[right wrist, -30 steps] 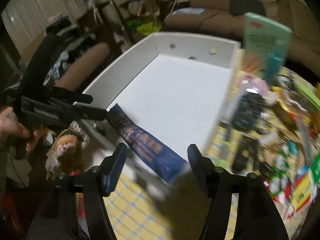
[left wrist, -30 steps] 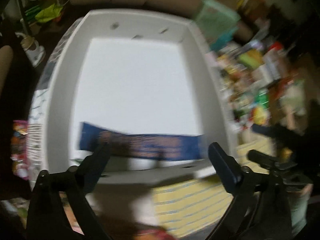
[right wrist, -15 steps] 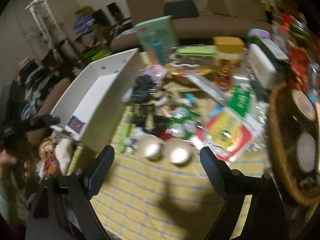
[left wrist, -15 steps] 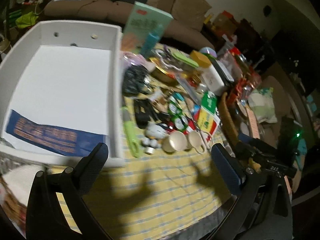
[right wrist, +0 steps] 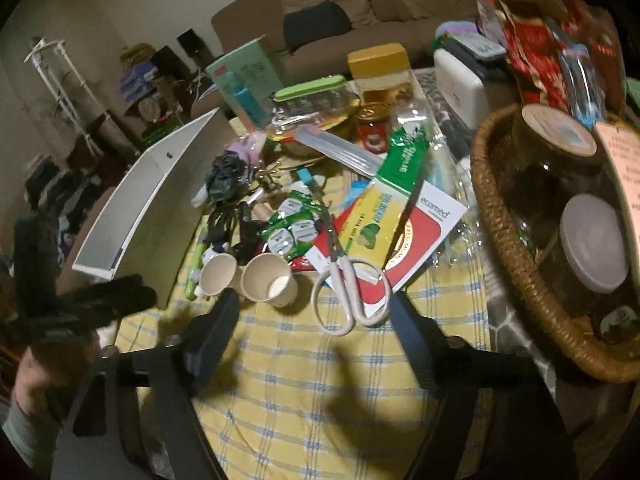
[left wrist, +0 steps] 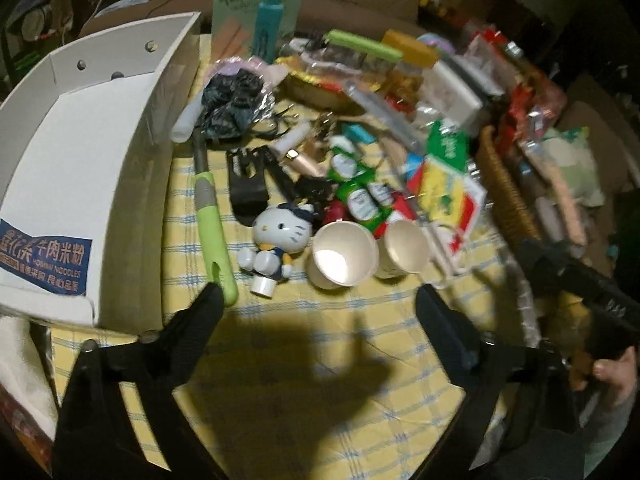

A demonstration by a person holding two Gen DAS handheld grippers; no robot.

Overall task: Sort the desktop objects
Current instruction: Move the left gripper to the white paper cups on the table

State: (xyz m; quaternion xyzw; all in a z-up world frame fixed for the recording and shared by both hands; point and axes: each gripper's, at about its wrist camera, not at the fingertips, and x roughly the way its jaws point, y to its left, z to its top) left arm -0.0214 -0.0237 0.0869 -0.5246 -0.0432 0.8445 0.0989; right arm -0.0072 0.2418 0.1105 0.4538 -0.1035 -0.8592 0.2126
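Observation:
A white box (left wrist: 132,184) stands at the table's left with a blue noodle packet (left wrist: 44,258) inside. It also shows in the right wrist view (right wrist: 132,200). On the yellow checked cloth lie a Hello Kitty figure (left wrist: 278,240), two paper cups (left wrist: 344,256) (left wrist: 404,248), a green-handled tool (left wrist: 212,220) and white scissors (right wrist: 344,276). My left gripper (left wrist: 316,312) is open and empty, just short of the cups. My right gripper (right wrist: 314,312) is open and empty near the cups (right wrist: 268,280) and scissors.
A wicker basket (right wrist: 516,240) with jars stands at the right. A green carton (left wrist: 260,4), green sachets (left wrist: 360,196), a yellow-green packet (right wrist: 384,208), a black clip (left wrist: 246,184) and snack bags crowd the middle and back. A sofa lies behind.
The blue packet was let go into the white box. Both grippers have swung right, away from the box, and now face the clutter of cups and small items.

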